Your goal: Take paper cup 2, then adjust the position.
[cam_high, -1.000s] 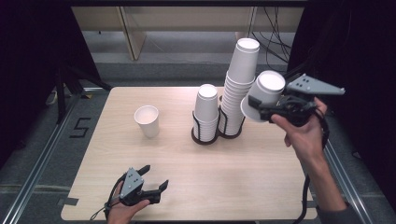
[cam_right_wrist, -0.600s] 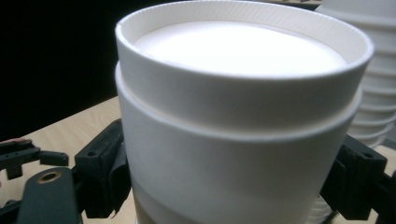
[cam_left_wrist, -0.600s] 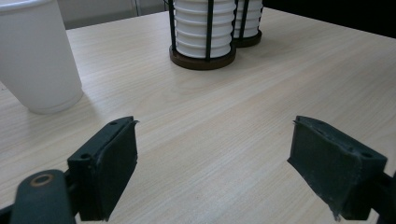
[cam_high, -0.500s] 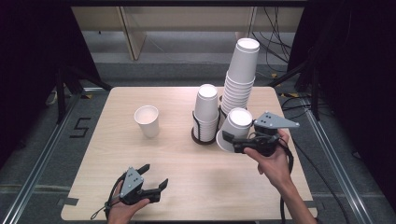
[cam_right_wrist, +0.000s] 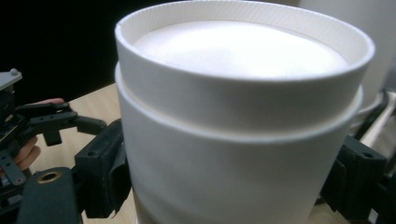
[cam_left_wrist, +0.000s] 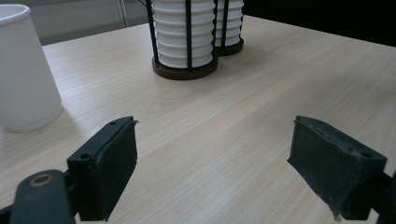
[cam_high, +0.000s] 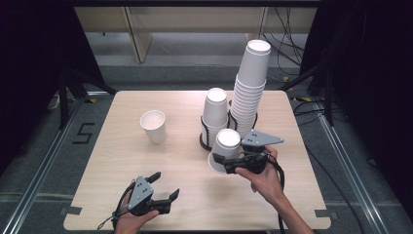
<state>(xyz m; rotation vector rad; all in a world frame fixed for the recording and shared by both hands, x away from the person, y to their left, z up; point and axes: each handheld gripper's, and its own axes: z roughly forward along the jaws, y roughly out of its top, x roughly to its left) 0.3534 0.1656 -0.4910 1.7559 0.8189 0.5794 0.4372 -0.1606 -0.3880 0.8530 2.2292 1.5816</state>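
Between the pads of the right gripper point(cam_high: 220, 161) sits an upside-down white paper cup point(cam_high: 224, 150), pinched at its sides above the table point(cam_high: 122, 161), just in front of the two black racks point(cam_high: 205, 141) of stacked cups point(cam_high: 249, 83). Well to that gripper's left and nearer the person, the left gripper point(cam_high: 165, 185) rests low with its jaws spread and nothing between them; a lone upright cup point(cam_high: 154, 126) stands beyond it.

Open table point(cam_high: 122, 165) lies between the lone cup point(cam_high: 153, 126) and the cup racks point(cam_high: 214, 141).
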